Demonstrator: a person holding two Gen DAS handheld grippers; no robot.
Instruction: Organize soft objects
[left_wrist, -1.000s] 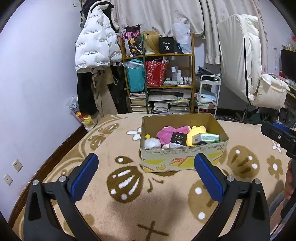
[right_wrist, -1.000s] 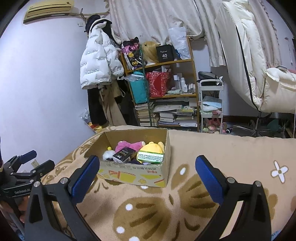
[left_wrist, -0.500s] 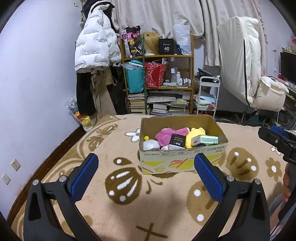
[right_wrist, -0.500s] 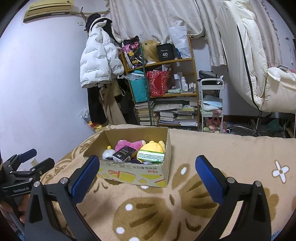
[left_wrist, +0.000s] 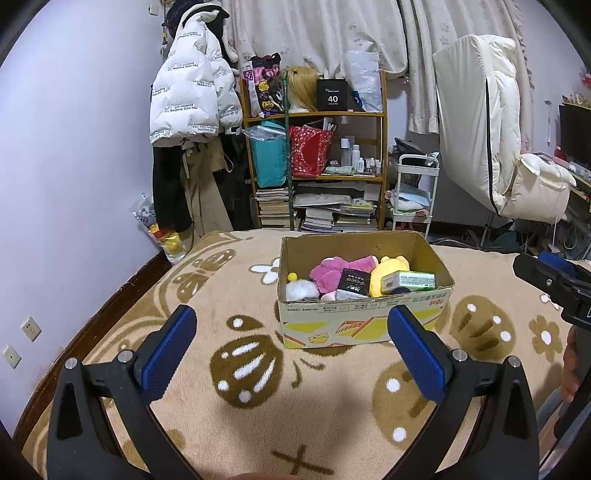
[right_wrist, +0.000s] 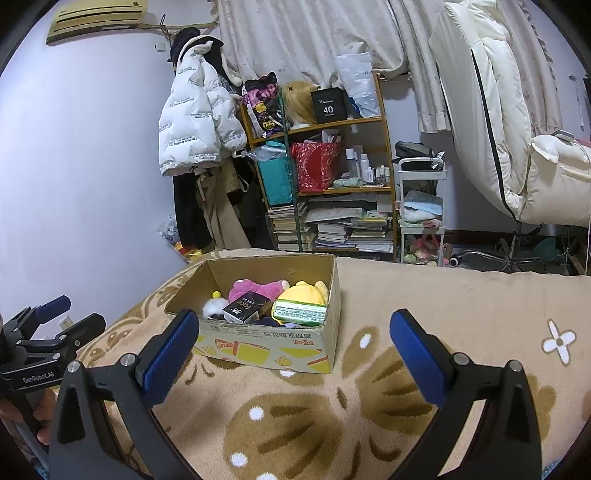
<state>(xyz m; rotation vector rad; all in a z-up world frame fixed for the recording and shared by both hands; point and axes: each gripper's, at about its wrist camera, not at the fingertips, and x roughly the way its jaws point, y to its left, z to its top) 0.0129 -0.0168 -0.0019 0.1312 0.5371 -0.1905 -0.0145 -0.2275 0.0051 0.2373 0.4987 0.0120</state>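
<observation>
An open cardboard box sits on a beige patterned blanket. Inside lie a pink plush, a yellow plush, a white pompom toy, a black box and a green-white packet. My left gripper is open and empty, short of the box. My right gripper is open and empty, near the box's front wall. Each gripper shows at the edge of the other's view.
The blanket covers a raised surface ending at the purple wall on the left. Behind stand a cluttered wooden shelf, hanging coats, a white cart and a white chair.
The left gripper has tilted slightly, so the box sits a little lower and left in its view. The right view has barely changed. Both grippers stay open.
</observation>
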